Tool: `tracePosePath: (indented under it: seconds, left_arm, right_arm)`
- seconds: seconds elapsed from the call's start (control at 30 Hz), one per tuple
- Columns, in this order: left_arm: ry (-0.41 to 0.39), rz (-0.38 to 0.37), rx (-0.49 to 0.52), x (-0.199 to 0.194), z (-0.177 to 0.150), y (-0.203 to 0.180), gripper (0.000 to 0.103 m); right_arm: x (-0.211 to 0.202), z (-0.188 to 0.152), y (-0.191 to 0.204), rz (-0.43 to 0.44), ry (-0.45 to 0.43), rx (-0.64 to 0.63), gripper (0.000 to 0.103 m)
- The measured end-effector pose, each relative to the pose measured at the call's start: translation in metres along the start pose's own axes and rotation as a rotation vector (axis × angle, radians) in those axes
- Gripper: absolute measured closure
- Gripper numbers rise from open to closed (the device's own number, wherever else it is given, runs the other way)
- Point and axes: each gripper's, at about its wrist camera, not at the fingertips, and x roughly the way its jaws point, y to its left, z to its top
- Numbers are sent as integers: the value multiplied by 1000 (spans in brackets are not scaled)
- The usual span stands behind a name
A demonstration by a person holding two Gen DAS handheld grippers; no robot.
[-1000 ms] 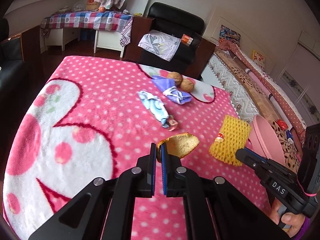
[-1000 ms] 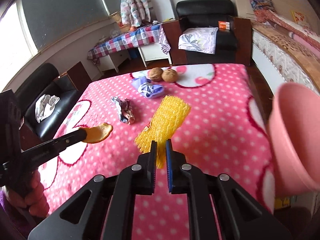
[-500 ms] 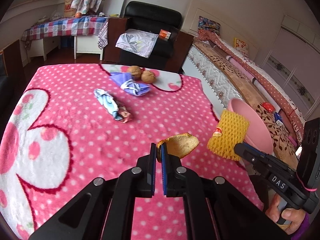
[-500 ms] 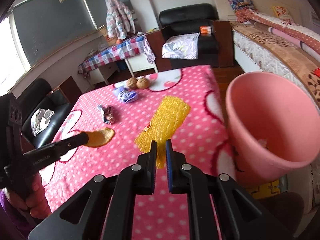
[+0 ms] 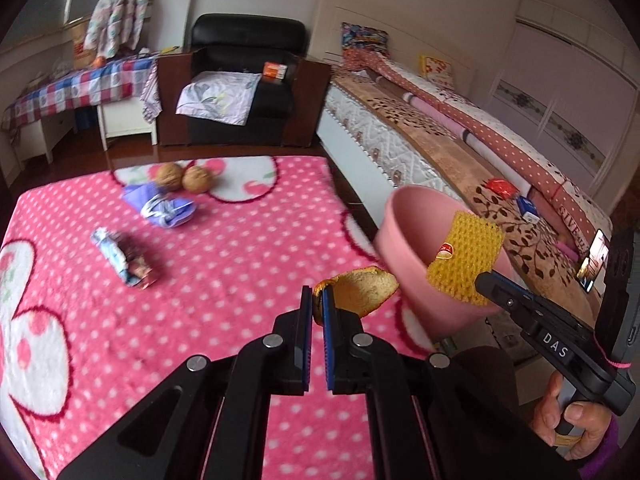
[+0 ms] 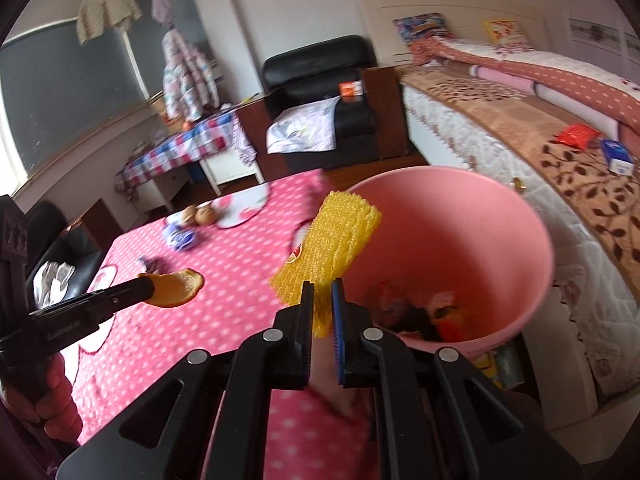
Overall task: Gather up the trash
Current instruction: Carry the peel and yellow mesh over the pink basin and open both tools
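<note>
Trash rides in both our tools: the right tool [image 6: 321,300] is clenched on the yellow foam net [image 6: 326,256], the left tool [image 5: 316,310] on the orange peel [image 5: 360,288]. Since a second ago we have swung both from over the pink surface [image 5: 224,280] to the pink bin [image 6: 500,240], so dropping comes next. Only the right view shows litter inside the bin; only the left shows the wrappers [image 5: 122,258] left behind.
</note>
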Motion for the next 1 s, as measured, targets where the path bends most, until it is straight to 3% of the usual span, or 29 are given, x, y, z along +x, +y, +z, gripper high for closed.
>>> tracePosePath:
  seconds: [0.53,0.87,1.0]
  left_arm:
    - [55,-103,164,63,29,-93,99]
    - [97,-113,189,94,28,-112,98]
    - [78,-120,203,92,27,-116,80]
  right_arm:
    - [1,6,-67,-105,-33,63,94]
    - [8,3,-77,-132,-16,52,94]
    - [11,3,-80,-128,-5,69,94]
